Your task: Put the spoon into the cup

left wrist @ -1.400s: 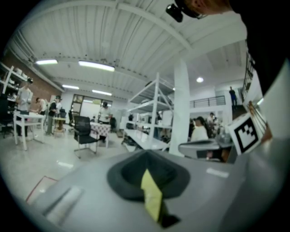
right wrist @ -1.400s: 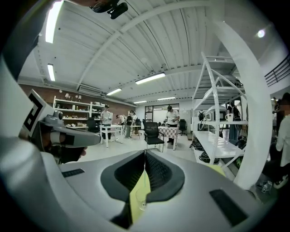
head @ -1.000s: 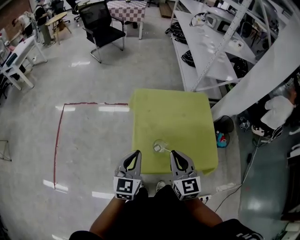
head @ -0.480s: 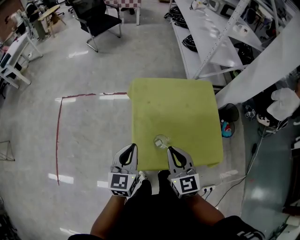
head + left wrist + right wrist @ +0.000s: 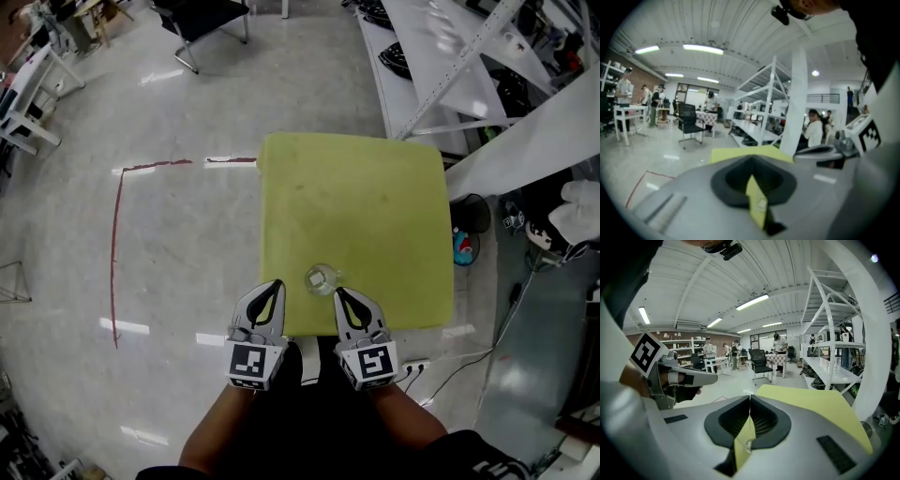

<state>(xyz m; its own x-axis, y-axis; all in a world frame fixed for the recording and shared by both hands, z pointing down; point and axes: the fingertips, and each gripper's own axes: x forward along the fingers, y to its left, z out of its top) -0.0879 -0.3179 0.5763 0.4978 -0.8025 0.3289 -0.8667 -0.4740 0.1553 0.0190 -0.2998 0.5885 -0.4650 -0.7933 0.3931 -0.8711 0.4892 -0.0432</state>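
Cup (image 5: 321, 279) sits on bench (image 5: 375, 187), near its front edge and left of centre. 2 claws flank it from the near side: left claw (image 5: 273, 285) at the bench's front-left, just beside the cup; right claw (image 5: 341, 294) over the front edge, just right of the cup. Tape line (image 5: 117, 234) lies on the floor (image 5: 187, 103) left of the bench. Shelving rack (image 5: 441, 56) stands behind and right of the bench. Chair (image 5: 202, 19) stands far behind, to the left. Power strip (image 5: 415, 367) lies on the floor at front right, near the right claw.
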